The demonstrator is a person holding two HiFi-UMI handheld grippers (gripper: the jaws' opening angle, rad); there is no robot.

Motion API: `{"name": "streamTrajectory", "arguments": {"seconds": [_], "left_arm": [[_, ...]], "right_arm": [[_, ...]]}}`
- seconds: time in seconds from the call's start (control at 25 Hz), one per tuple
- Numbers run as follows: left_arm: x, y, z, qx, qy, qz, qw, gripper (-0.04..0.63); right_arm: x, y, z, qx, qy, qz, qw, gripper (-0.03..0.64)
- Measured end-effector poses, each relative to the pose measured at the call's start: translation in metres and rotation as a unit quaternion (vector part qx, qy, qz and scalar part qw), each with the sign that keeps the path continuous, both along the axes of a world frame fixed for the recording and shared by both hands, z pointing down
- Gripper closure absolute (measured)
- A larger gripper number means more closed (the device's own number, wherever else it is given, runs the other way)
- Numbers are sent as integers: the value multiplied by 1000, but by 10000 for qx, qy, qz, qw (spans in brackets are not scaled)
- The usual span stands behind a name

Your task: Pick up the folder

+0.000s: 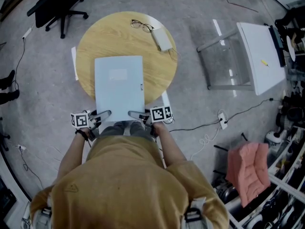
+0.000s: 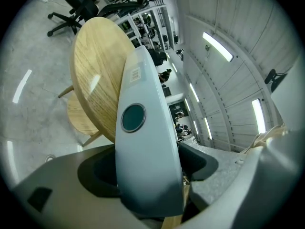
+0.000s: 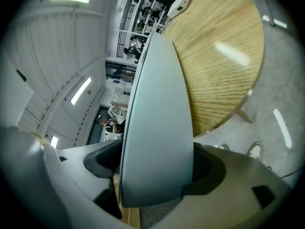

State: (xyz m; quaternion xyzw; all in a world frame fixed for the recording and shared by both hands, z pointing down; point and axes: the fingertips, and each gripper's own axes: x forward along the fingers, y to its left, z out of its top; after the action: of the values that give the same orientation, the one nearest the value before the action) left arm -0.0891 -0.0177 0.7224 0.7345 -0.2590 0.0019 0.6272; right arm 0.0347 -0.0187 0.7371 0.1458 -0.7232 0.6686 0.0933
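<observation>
Round wooden table (image 1: 90, 46) on grey floor (image 1: 47, 104); left gripper (image 1: 102, 114), right gripper (image 1: 138, 115) each clamp folder (image 1: 119, 87) at near edge.

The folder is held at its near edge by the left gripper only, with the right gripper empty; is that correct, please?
Not quite: the right gripper isn't empty. Its jaws are closed on the folder too, as the right gripper view shows. The left gripper does hold the near edge.

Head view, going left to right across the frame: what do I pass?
black office chair → folder → white box → white table
</observation>
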Motion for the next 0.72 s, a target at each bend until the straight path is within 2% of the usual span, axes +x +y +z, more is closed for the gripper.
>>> {"name": "streamTrajectory", "arguments": {"seconds": [0.08, 0.24, 0.36, 0.56, 0.72], "left_arm": [[3, -4, -9, 163, 81, 66, 9998, 230], [-1, -3, -13, 196, -89, 90, 9997, 230], [5, -6, -26, 552, 81, 155, 9983, 230], [6, -15, -45, 749, 199, 120, 9969, 230], [-2, -28, -70, 1111, 86, 34, 9938, 230]], "right_arm": [[0, -1, -5, 70, -12, 29, 10000, 253], [1, -5, -19, 296, 45, 17, 9995, 253], [4, -9, -31, 551, 101, -21, 9984, 253], [3, -22, -54, 998, 190, -80, 9948, 253], [-3, -34, -78, 1272, 102, -1, 9918, 253]]}}
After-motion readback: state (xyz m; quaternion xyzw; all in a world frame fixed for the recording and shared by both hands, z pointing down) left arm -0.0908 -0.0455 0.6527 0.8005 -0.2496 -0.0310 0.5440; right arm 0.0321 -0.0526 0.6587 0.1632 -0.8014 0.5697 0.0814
